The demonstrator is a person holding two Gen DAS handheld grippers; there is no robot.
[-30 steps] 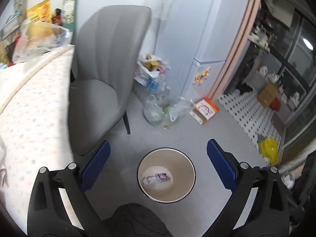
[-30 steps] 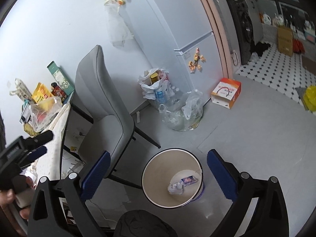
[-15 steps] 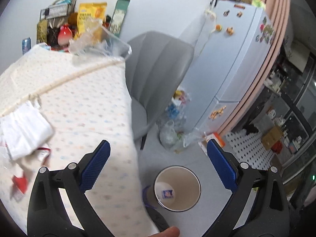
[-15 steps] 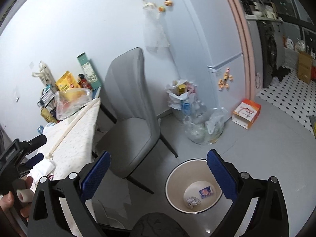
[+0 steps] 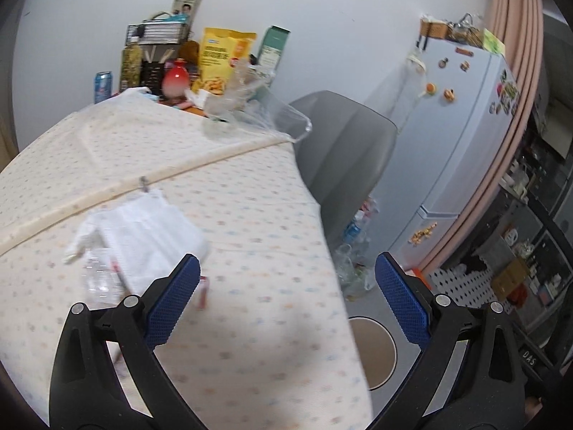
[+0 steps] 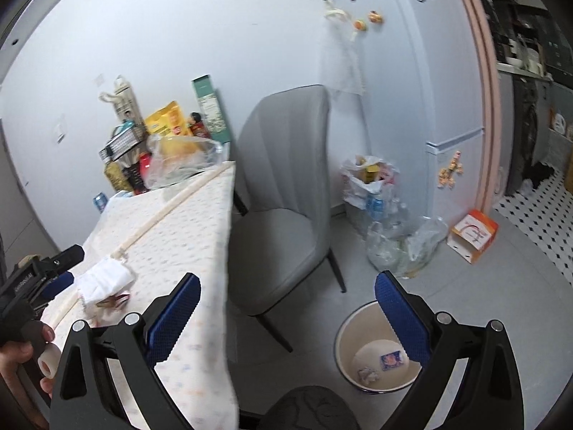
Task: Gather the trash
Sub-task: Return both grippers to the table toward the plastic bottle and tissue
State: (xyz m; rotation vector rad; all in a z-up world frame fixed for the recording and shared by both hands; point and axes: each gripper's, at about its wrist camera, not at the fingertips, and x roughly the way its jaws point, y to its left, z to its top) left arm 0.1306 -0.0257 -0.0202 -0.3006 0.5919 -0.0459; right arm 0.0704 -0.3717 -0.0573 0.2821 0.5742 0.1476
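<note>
My left gripper [image 5: 286,299] is open and empty above the table's near right corner. On the dotted tablecloth [image 5: 250,215] just left of its left finger lie a white tissue pack [image 5: 150,229], a crumpled clear plastic piece [image 5: 98,279] and a small red-and-white wrapper [image 5: 202,292]. The round cream trash bin [image 6: 376,351] stands on the floor by the table. It holds a crumpled paper ball [image 6: 369,374] and a small printed packet [image 6: 392,360]. My right gripper [image 6: 286,299] is open and empty, high over the floor between table and bin. The left gripper [image 6: 43,279] shows at far left.
A grey chair [image 6: 286,197] stands against the table's far side. Plastic bags of bottles [image 6: 386,225] and an orange-white box [image 6: 472,234] sit on the floor by the fridge [image 5: 462,125]. Snacks, bottles and a clear bag [image 5: 250,107] crowd the table's back. A hand [image 6: 21,354] shows bottom left.
My left gripper has swung up from over the bin to the tabletop beside the tissue pack. My right gripper has risen and pulled back, so the bin looks smaller and lower right.
</note>
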